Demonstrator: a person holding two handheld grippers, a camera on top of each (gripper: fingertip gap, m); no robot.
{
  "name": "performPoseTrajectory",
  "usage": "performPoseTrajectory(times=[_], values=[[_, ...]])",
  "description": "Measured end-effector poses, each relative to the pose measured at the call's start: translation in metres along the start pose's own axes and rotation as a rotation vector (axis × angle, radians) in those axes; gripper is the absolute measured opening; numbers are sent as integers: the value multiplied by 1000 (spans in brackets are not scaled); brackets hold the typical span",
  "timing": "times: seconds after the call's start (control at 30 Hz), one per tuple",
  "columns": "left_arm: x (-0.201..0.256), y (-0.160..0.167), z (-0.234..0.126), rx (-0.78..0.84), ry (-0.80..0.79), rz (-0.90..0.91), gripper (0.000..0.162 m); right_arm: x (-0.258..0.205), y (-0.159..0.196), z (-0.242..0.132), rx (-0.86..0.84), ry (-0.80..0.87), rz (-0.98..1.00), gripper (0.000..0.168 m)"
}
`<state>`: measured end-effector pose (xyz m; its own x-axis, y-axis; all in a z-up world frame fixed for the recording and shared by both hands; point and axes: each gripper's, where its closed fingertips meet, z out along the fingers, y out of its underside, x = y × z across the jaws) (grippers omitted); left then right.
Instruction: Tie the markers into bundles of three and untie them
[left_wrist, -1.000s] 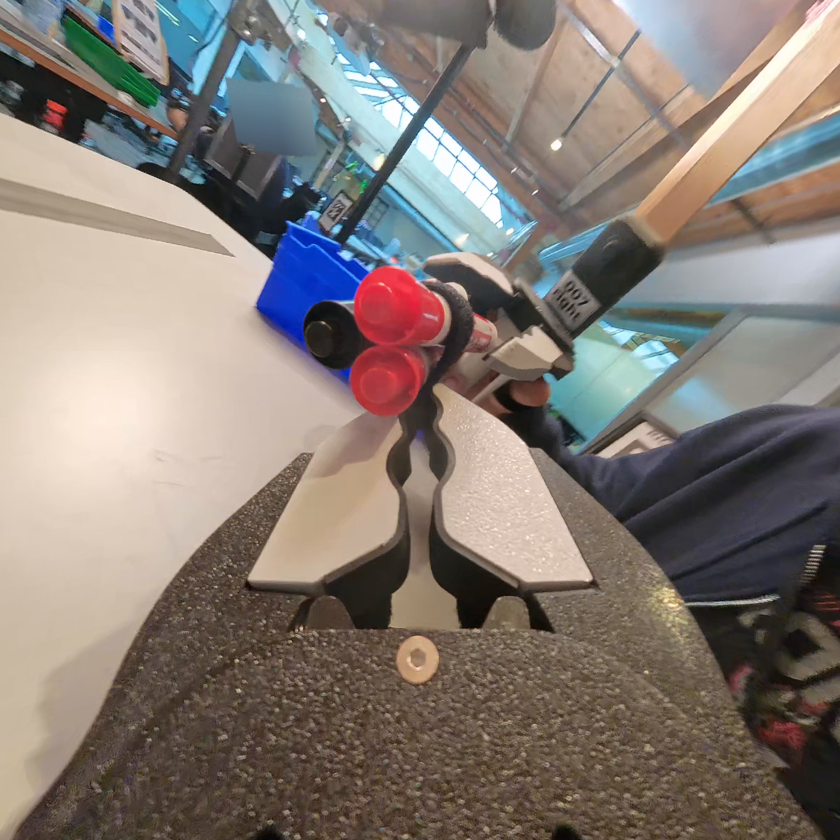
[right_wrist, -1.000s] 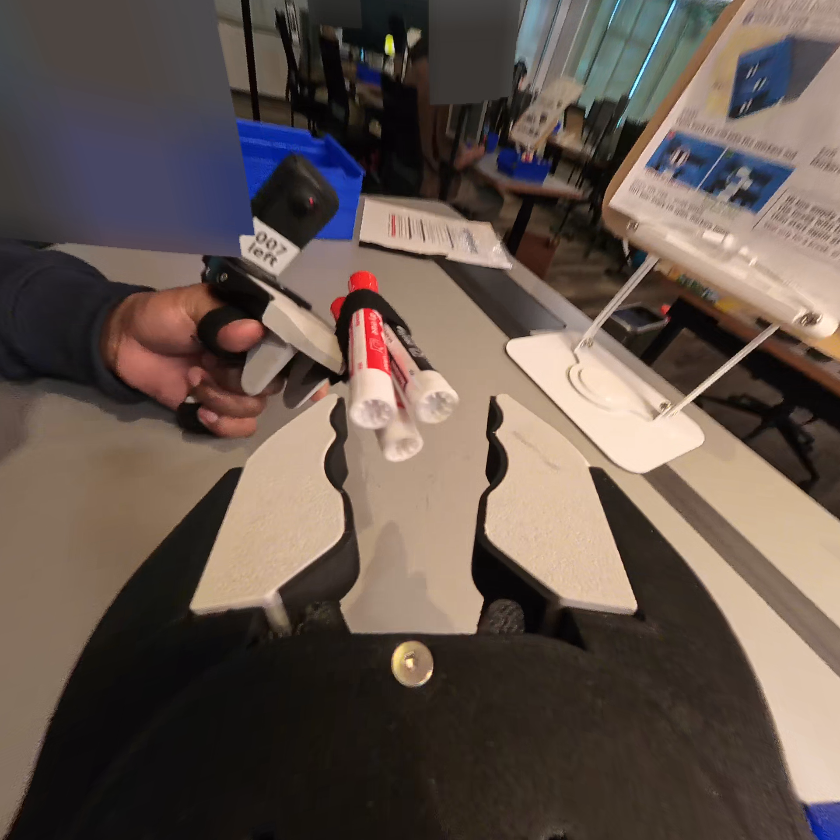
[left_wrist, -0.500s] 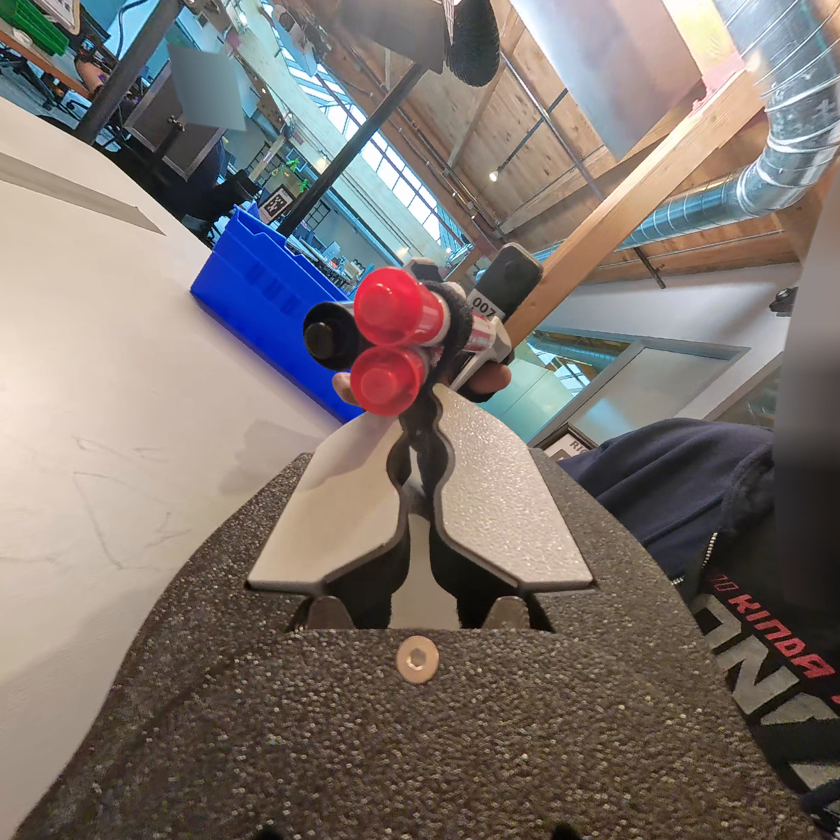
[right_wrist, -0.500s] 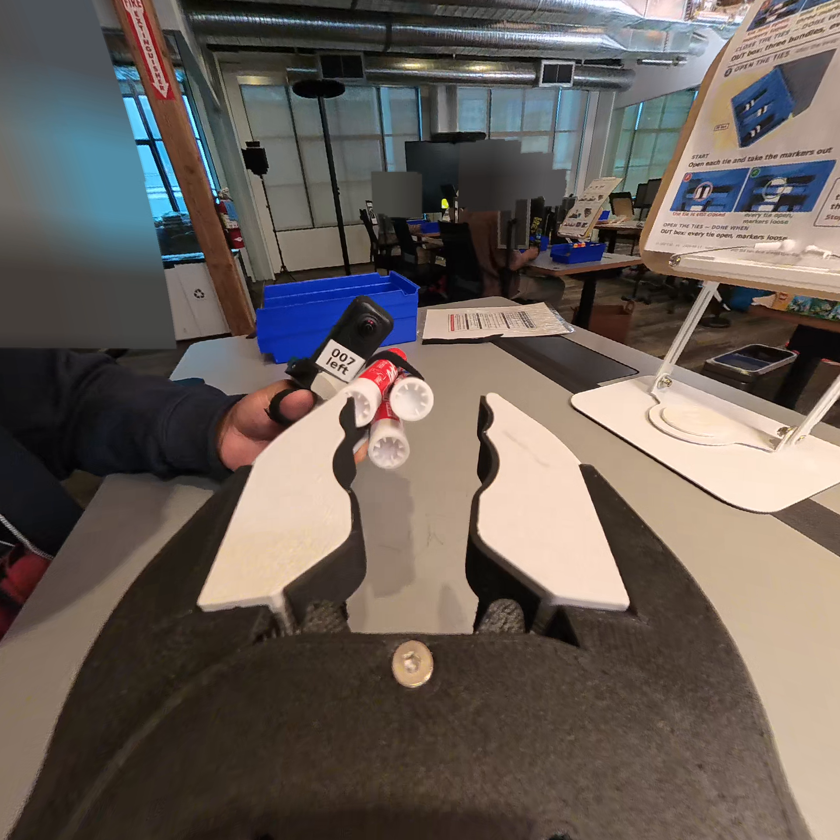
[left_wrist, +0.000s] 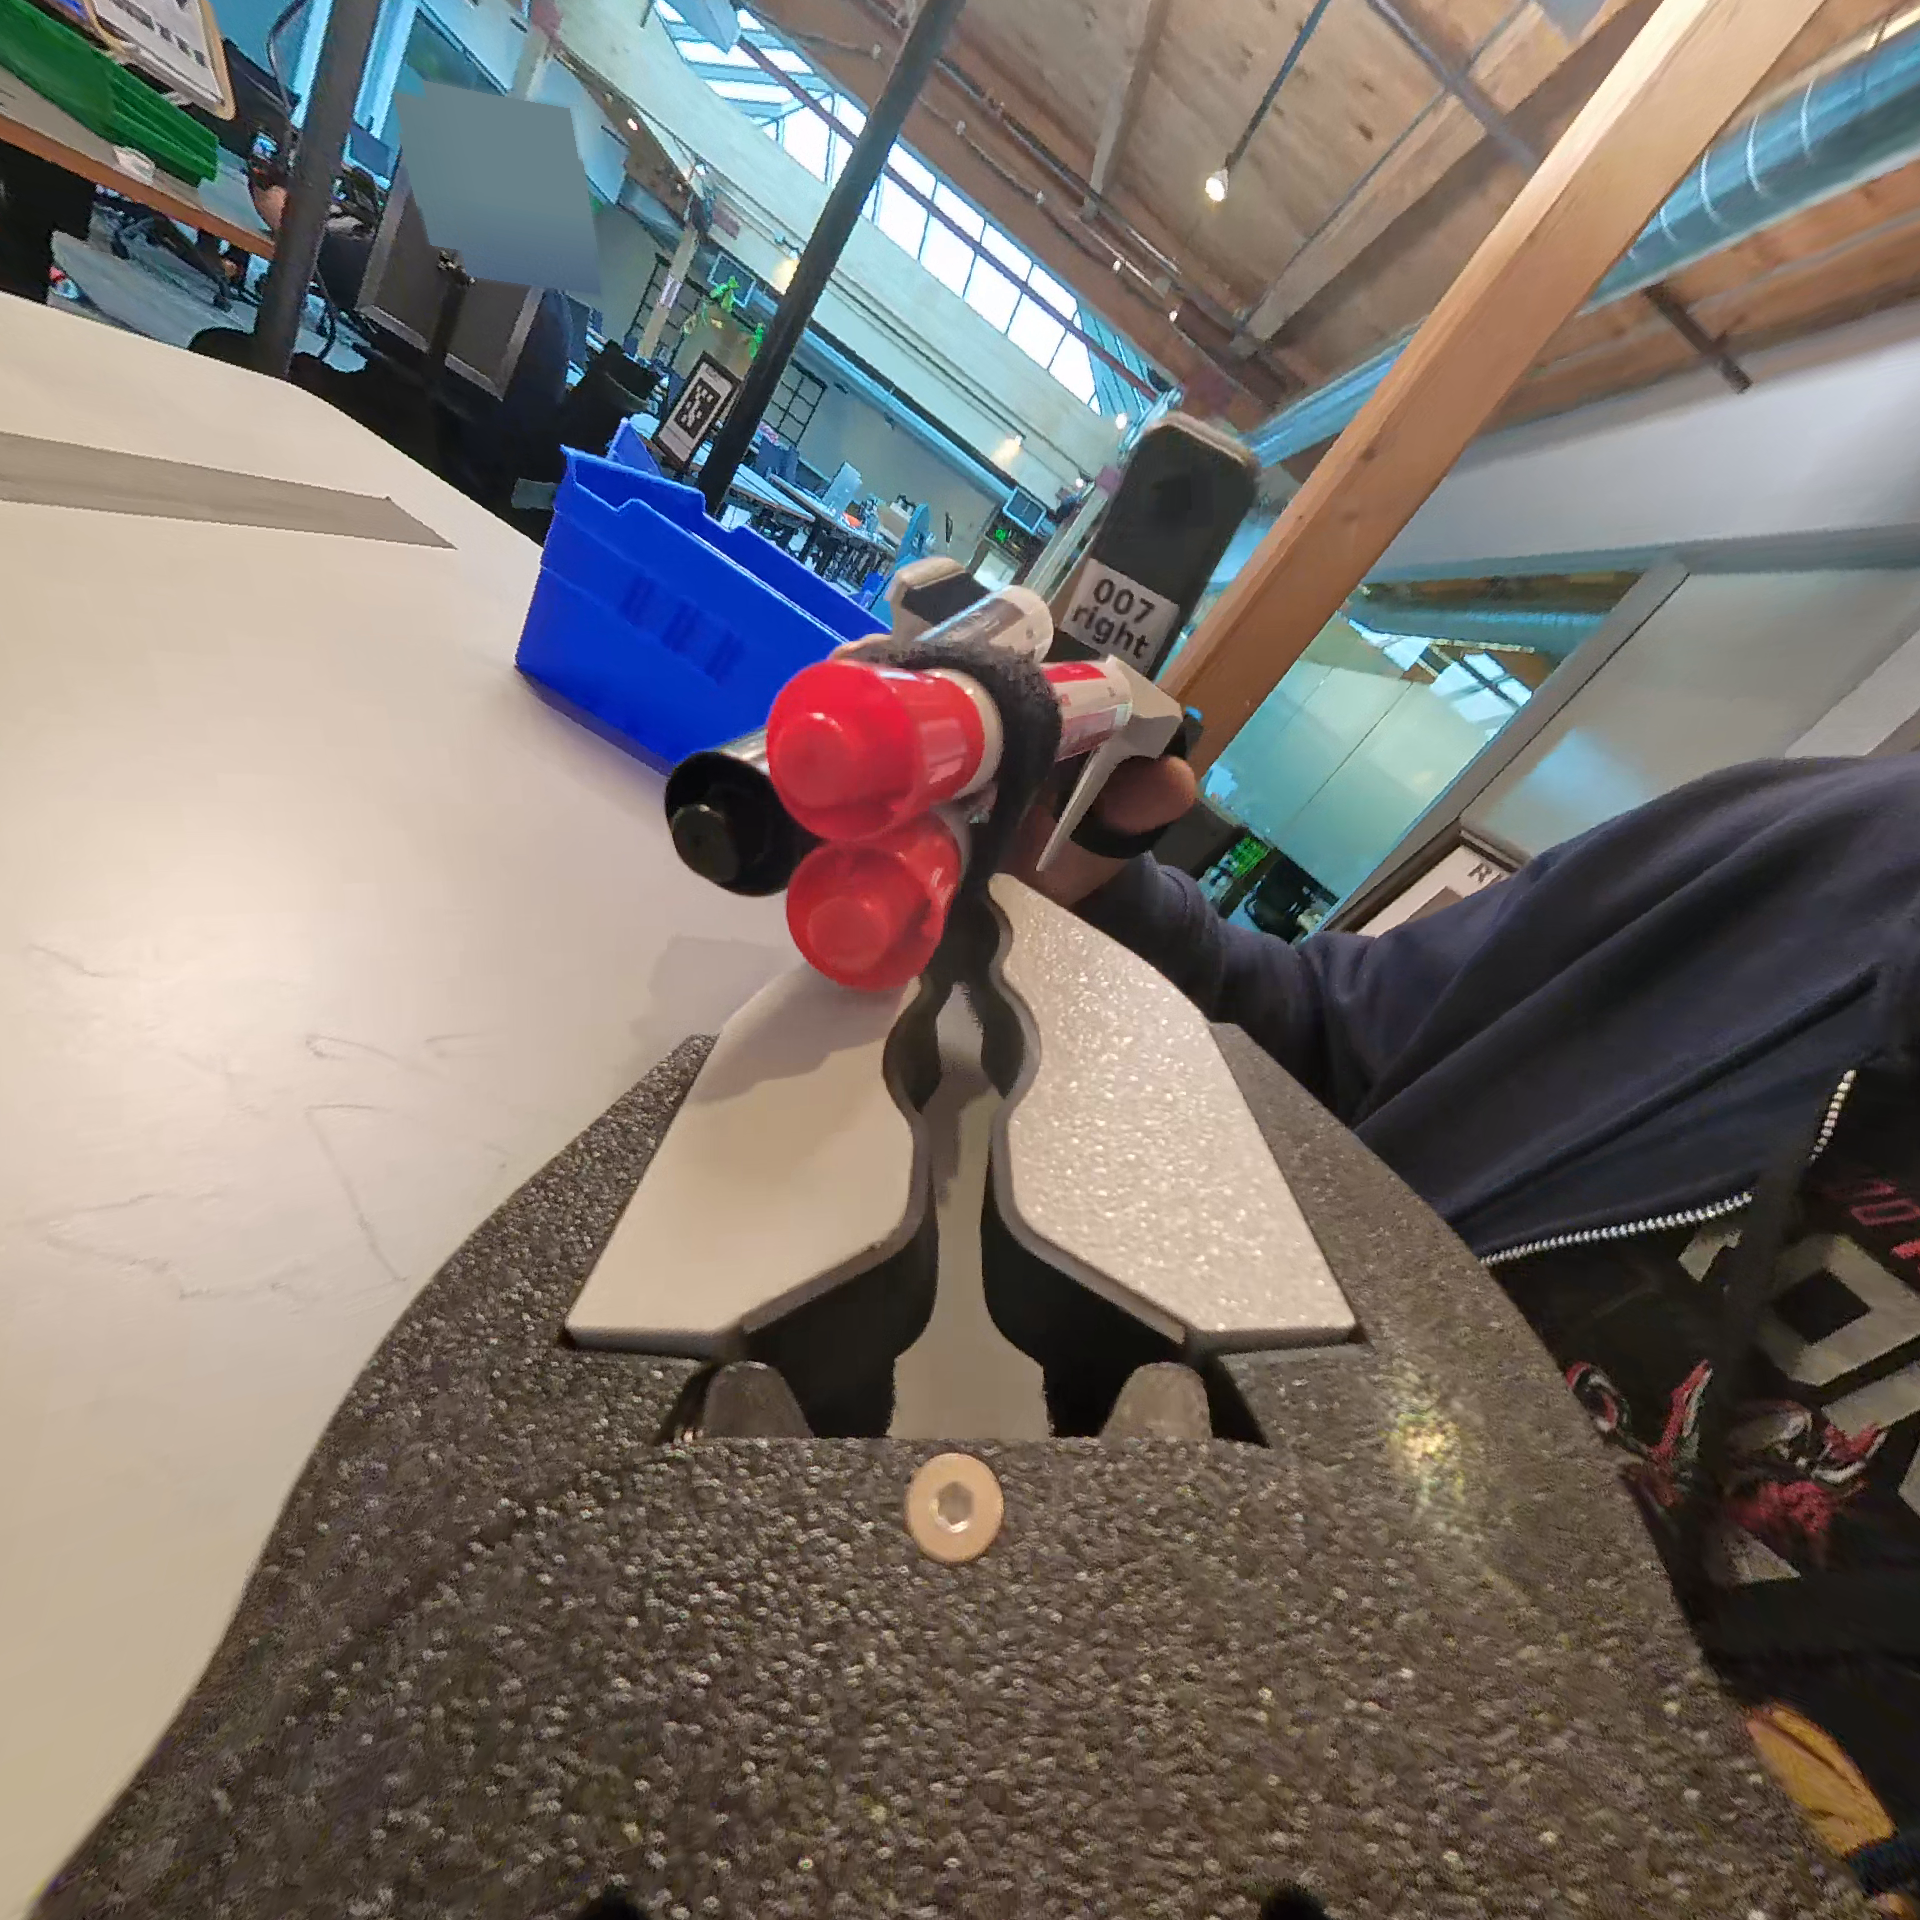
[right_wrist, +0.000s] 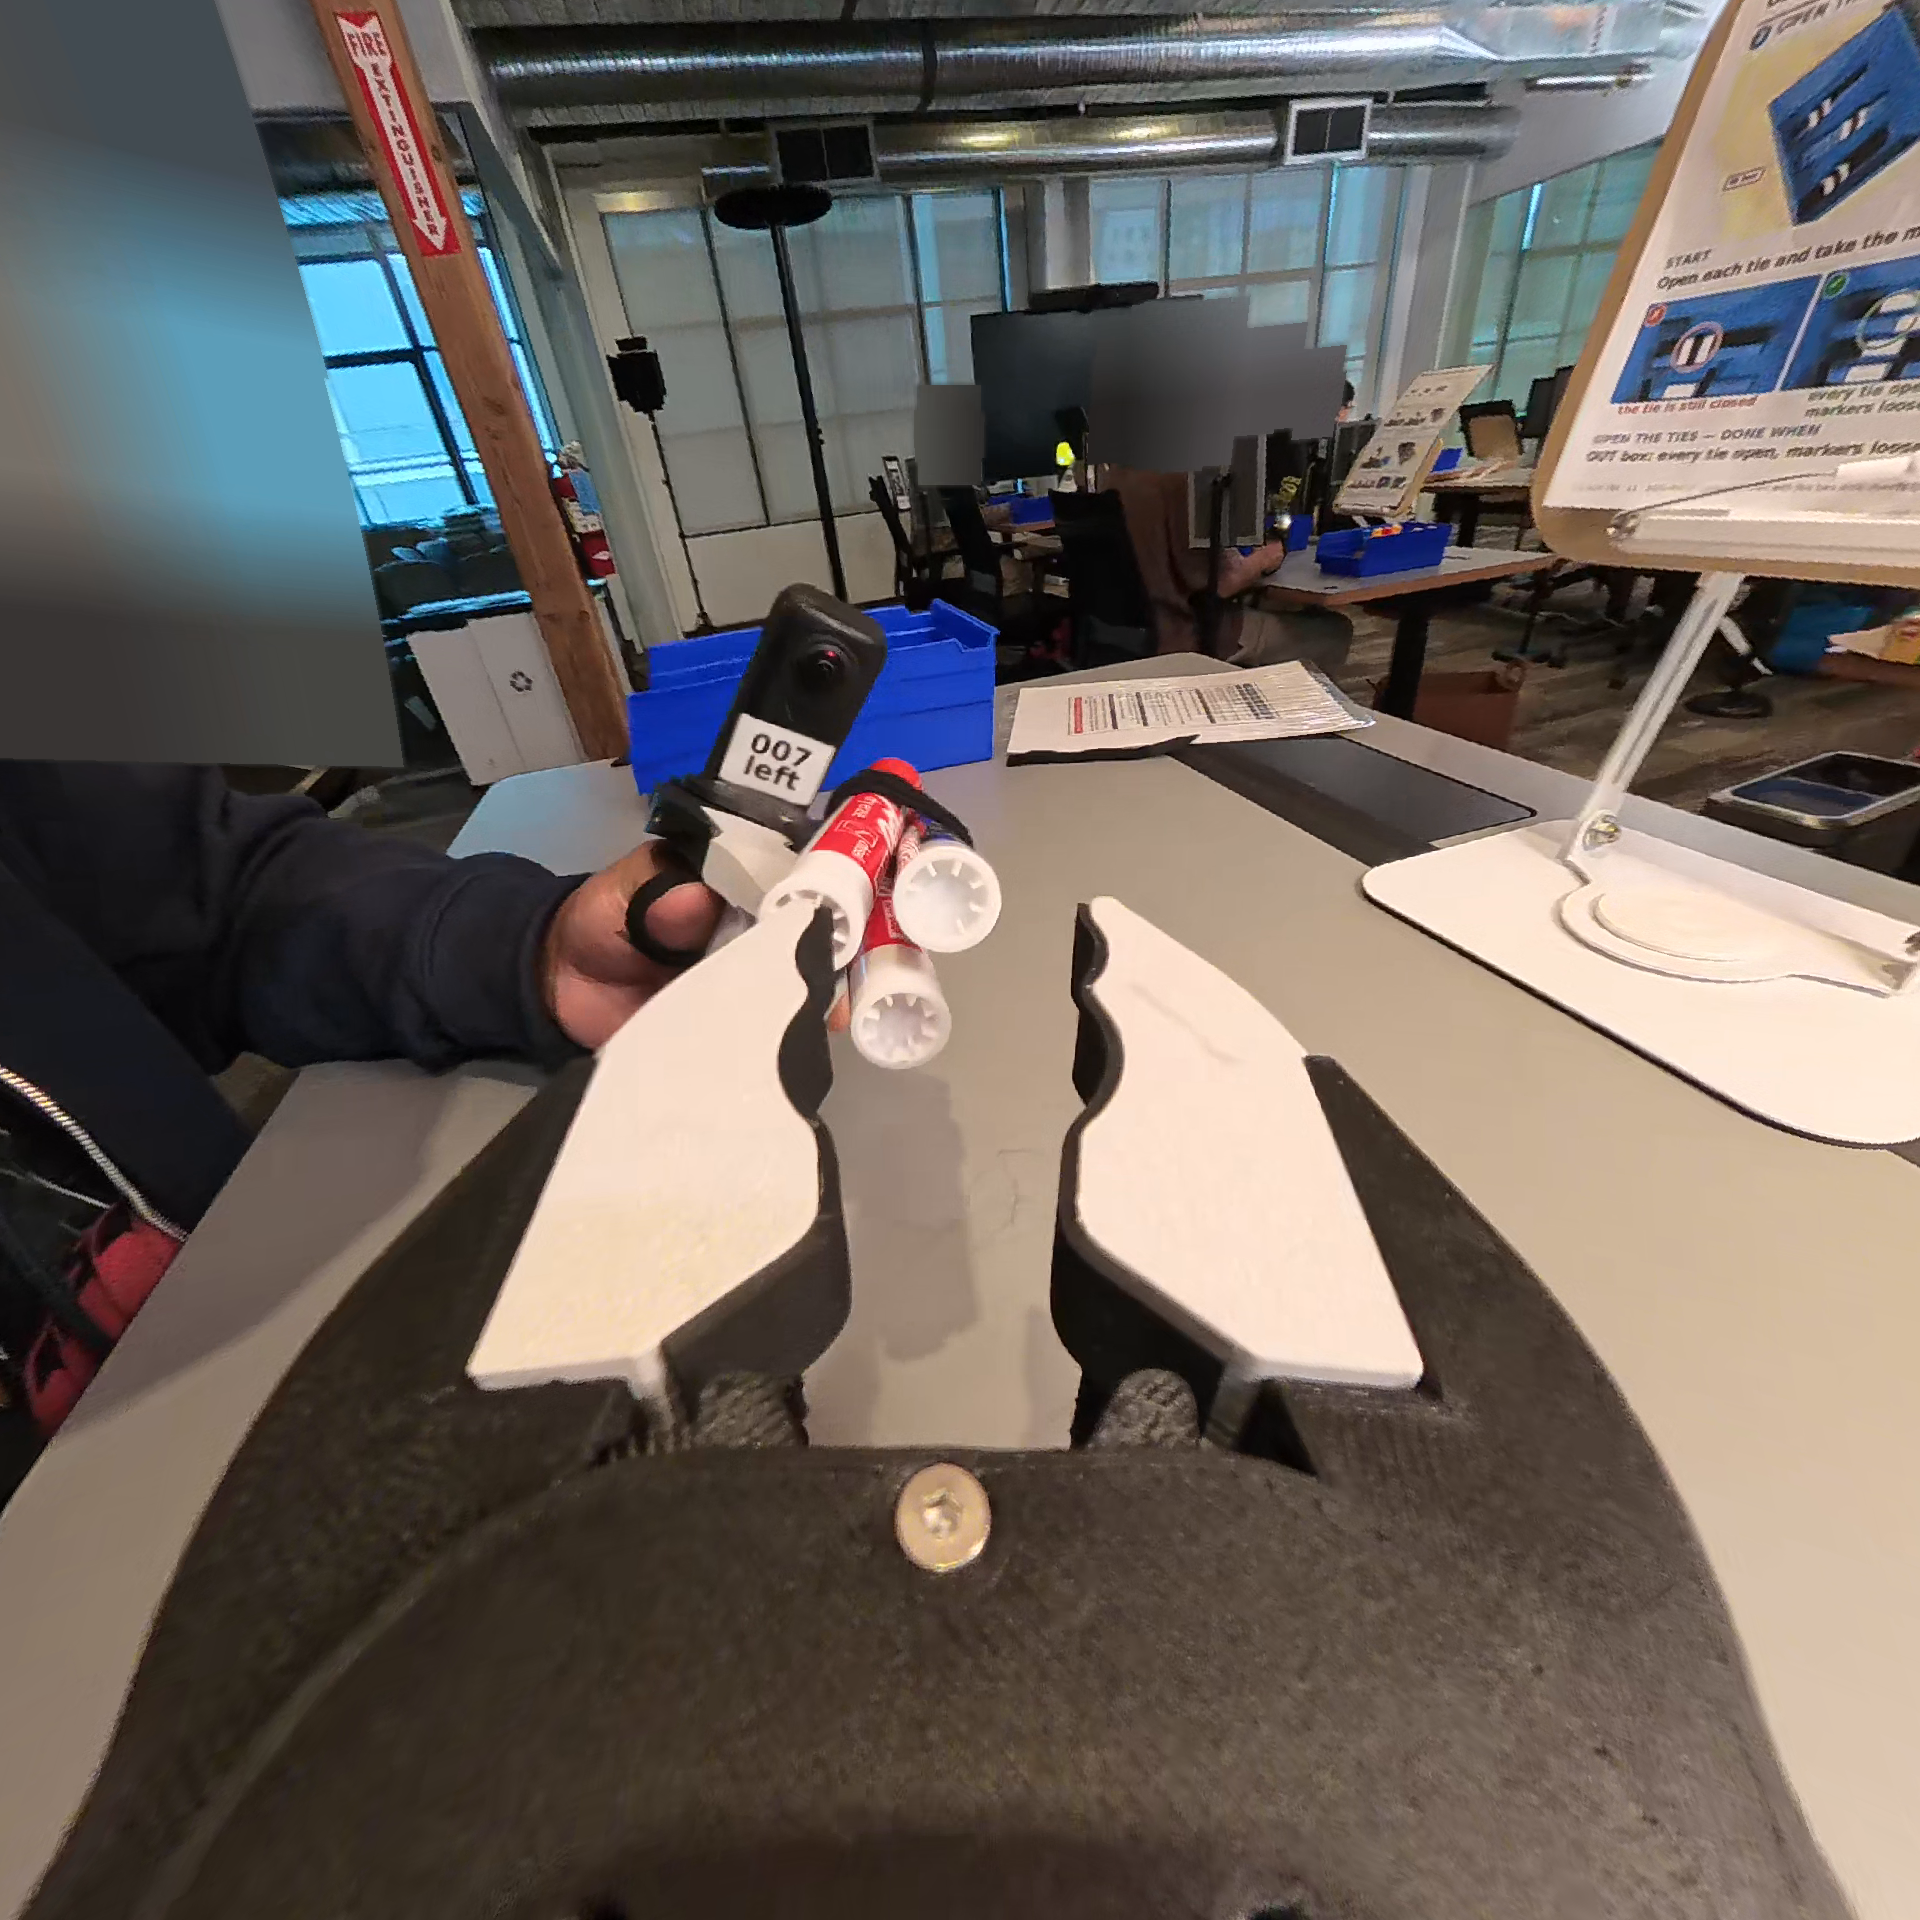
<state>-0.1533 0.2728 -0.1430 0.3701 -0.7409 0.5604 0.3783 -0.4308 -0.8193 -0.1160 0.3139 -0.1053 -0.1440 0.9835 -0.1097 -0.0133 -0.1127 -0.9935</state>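
A bundle of three markers, two with red caps and one with a black cap, is wrapped in a black tie and held above the table. My left gripper is shut on the tail of that tie just under the bundle. In the right wrist view the white rear ends of the markers point at me. My right gripper is open, with its fingertips on either side of those rear ends, nearer the left finger. The left gripper shows behind the bundle, and the right gripper shows beyond it in the left wrist view.
A blue bin stands on the grey table beyond the bundle; it also shows in the right wrist view. A printed sheet lies behind it. A white stand base with an instruction board is on the right. The person's dark sleeve is on the left. About 7 centimetres separates my left fingertips from my right.
My right gripper has levelled out and come closer, so its open fingers now flank the markers' rear ends. My left gripper has kept its hold on the tie.
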Motion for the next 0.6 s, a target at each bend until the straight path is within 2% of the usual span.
performPoseTrajectory(times=[0.2,0.3,0.6], values=[[10,5,-2,-68,56,133,4,-12,1,-2,38,-109,36,41],[14,8,-4,-100,88,188,4,-22,0,-2,44,-161,1,33],[15,8,-6,-99,84,221,4,-26,0,1,79,-190,76,30]])
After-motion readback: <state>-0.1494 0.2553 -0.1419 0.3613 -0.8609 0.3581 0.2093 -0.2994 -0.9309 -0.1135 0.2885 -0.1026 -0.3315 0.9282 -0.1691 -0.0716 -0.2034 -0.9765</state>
